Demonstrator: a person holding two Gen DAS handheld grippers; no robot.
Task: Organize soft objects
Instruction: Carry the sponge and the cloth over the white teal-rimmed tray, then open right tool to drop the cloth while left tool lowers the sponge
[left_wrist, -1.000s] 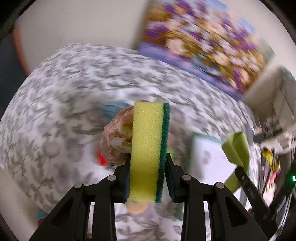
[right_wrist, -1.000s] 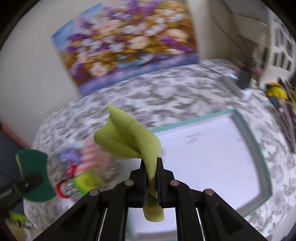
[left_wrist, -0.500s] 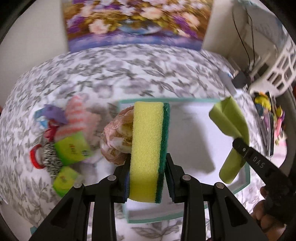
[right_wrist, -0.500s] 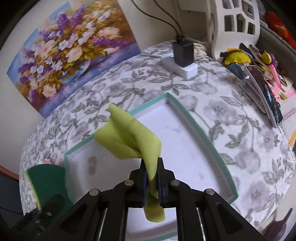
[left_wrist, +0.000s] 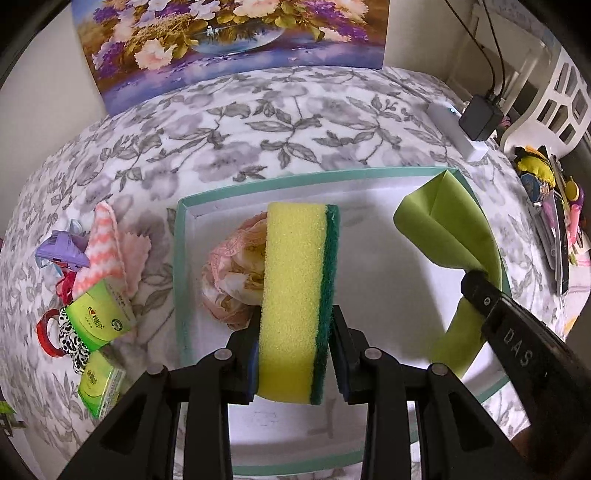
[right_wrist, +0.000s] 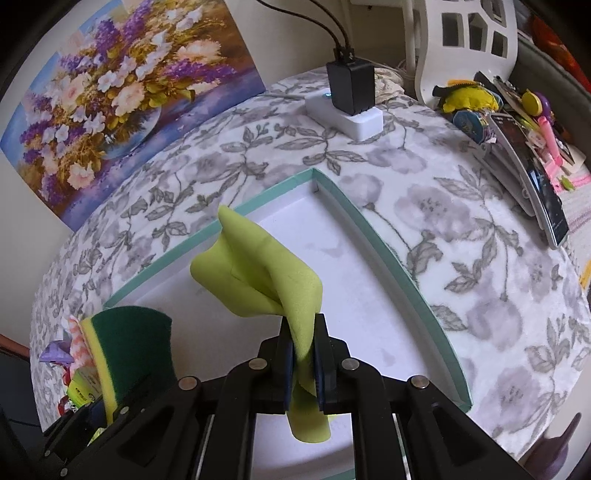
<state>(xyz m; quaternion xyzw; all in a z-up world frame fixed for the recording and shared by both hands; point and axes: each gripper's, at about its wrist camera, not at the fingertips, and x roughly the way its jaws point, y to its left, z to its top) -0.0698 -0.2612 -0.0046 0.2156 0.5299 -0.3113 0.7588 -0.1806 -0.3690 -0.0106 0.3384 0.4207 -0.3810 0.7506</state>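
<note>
Count: 1 sponge (left_wrist: 297, 299), yellow w/ green scrub side; 1 pink lace cloth (left_wrist: 231, 275); 1 green cloth (right_wrist: 273, 284); 2 green tissue packs (left_wrist: 99, 319) on the left side of the table (left_wrist: 258, 122); 1 pink zigzag cloth (left_wrist: 105, 243); 1 purple clip (left_wrist: 61, 251); 1 red ring (left_wrist: 46, 334); 1 white power strip (right_wrist: 345, 116) w/ 1 black adapter (right_wrist: 351, 86) on it.

Container: 1 shallow tray (left_wrist: 181, 266), teal rim, white inside. No item can be seen lying flat on its floor; the pink lace cloth is seen over the tray, beside the sponge, but if it rests in the tray or hangs at the fingers I cannot tell.

Left gripper (left_wrist: 295, 339): clenched on the sponge, which stands upright between the fingers, above the left part of the tray. Pink lace cloth is just left of the sponge, touching it.

Right gripper (right_wrist: 303, 350): clenched on the green cloth, folded part sticks up and fwd, a tail hangs below the fingers. It is over the right part of the tray, apart from the sponge.

The other small items lie left of the tray, outside it.
</note>
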